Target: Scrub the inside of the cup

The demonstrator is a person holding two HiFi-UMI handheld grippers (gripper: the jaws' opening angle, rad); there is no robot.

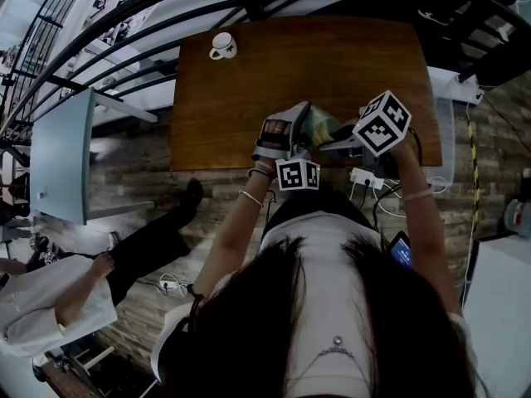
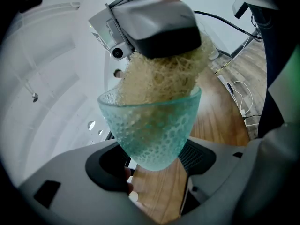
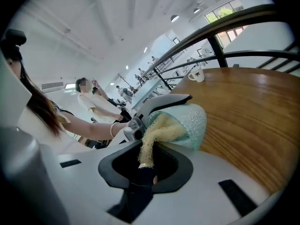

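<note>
Left claw (image 2: 153,165) grips teal cup (image 2: 152,125); right claw (image 3: 145,162) clamps loofah (image 3: 161,131) stuffed inside.

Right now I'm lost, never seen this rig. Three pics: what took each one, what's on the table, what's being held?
No robot here: a person wears a head camera and holds a two-jaw gripper in each hand, each with its own camera. The head view looks down on a wooden table with a white mug at its far left corner. In the left gripper view, the left gripper clamps a bumpy teal glass cup. In the right gripper view, the right gripper pinches a pale fibrous scrubber whose other end is stuffed into that cup.
</note>
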